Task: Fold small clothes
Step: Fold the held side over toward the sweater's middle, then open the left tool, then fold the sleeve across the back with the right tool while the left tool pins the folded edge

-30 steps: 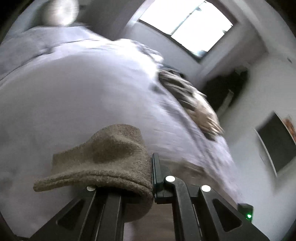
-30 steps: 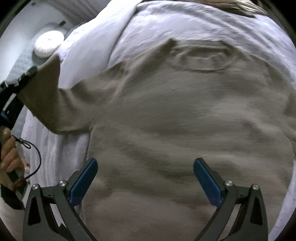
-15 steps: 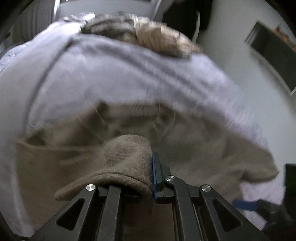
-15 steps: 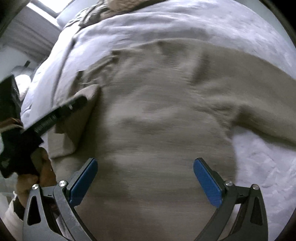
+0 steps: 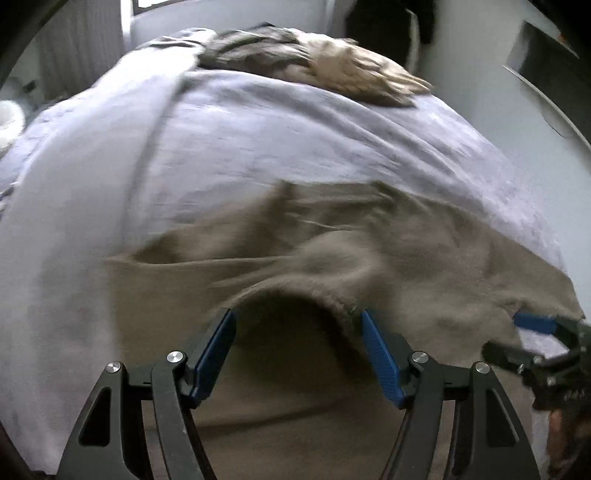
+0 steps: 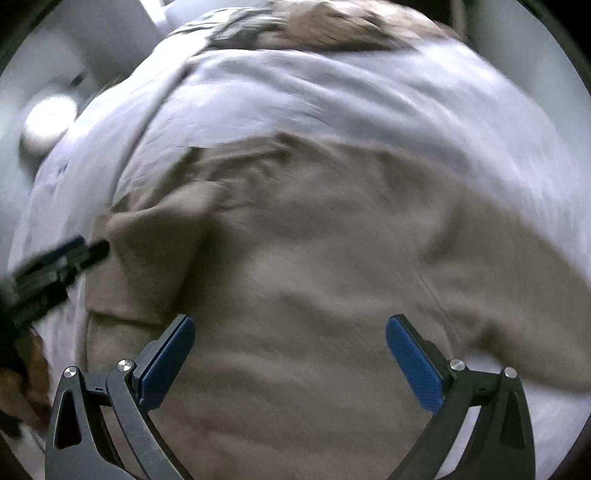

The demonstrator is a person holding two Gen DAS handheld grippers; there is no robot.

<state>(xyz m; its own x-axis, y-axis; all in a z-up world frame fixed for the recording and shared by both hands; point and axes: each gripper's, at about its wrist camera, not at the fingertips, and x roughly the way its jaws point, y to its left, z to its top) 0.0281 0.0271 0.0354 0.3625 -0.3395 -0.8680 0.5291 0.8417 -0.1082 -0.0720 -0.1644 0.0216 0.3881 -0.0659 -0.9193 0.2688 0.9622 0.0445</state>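
Observation:
A tan knit sweater [image 5: 424, 251] lies spread on the pale lilac bed cover [image 5: 258, 122]; it also fills the right wrist view [image 6: 314, 266]. Its left sleeve [image 6: 155, 254] is folded in over the body, and the cuff end [image 5: 332, 273] lies just ahead of my left gripper [image 5: 297, 350], which is open and empty. My right gripper [image 6: 290, 354] is open and empty, low over the sweater's body. Each gripper shows at the edge of the other's view: the right gripper [image 5: 535, 339] and the left gripper [image 6: 55, 266].
A pile of brown and cream clothes [image 5: 314, 70] lies at the far end of the bed, also in the right wrist view [image 6: 332, 26]. A white round object [image 6: 48, 122] sits beside the bed at left. A wall and dark furniture [image 5: 388, 26] stand behind.
My left gripper carried the sleeve in over the sweater's body, then opened and let it go. The sleeve now lies folded on the sweater. My right gripper stayed open above the sweater.

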